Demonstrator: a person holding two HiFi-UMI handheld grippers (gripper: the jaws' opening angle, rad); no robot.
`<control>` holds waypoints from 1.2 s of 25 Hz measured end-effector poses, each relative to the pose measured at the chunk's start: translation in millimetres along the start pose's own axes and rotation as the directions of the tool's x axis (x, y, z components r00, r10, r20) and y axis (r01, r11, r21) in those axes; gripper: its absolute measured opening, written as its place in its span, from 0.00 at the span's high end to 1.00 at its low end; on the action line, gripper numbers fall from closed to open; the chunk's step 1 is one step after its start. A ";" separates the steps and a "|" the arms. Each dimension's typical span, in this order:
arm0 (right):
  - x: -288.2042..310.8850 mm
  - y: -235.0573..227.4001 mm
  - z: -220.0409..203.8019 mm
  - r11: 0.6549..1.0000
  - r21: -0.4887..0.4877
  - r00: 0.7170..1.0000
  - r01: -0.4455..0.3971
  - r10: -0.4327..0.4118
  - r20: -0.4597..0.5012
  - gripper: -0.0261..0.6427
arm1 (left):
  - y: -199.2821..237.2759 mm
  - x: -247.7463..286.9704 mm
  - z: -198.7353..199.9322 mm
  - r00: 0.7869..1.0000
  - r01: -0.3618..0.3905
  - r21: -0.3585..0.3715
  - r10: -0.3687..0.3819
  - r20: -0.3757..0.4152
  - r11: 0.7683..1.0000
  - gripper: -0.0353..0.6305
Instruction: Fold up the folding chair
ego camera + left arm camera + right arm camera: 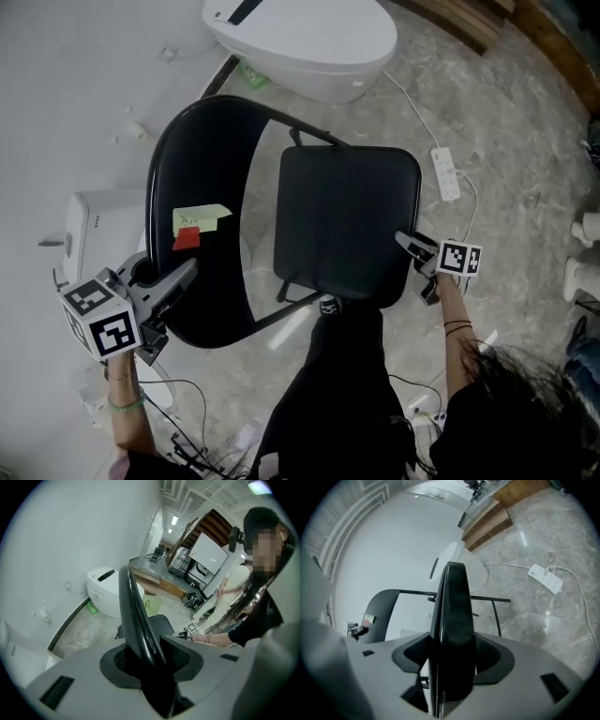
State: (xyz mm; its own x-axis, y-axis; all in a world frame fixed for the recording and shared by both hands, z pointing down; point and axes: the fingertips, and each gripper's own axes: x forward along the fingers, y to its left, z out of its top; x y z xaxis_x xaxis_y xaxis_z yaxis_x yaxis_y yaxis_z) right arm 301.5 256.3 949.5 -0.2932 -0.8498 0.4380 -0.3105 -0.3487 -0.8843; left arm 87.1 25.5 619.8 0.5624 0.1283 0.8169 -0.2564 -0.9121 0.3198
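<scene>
On the marble floor (506, 122) by the white wall (56, 94), the folding chair (337, 216) stands unfolded between our tongs. We clamp the edge of the curved backrest (135, 616) in our left tongs (186, 272), and our right tongs (405, 244) grip the seat (452, 611) by its right edge, jaws spread wide around it.

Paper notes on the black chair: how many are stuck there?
2. A yellow-green note is stuck on the chair backrest, and a red one sits right next to it, touching. More could be hidden on the backrest's far side.
</scene>
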 end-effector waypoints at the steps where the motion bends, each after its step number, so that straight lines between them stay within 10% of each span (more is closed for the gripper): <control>1: -2.3 19.7 0.7 1.000 0.007 1.000 -0.021 0.021 -0.002 0.54 | -8.9 -6.4 6.9 1.000 -0.011 0.022 0.011 -0.008 1.000 0.78; 12: 2.0 191.4 -27.0 0.989 0.038 0.990 -0.142 0.143 -0.012 0.60 | -23.5 -67.4 33.1 0.992 -0.081 -0.055 0.086 0.095 0.995 0.81; 30: 115.4 361.1 -74.1 0.994 -0.073 0.984 -0.075 0.062 -0.166 0.60 | -8.8 -129.8 33.1 0.990 -0.129 0.027 0.127 0.063 0.991 0.83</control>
State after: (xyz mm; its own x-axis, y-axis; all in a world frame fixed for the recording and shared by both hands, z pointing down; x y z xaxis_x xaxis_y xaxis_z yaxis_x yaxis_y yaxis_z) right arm 88.5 61.7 692.7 -0.4576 -0.7927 0.4028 -0.3527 -0.2540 -0.9006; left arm 42.4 3.9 495.0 0.5734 -0.0138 0.8192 -0.3059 -0.9311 0.1985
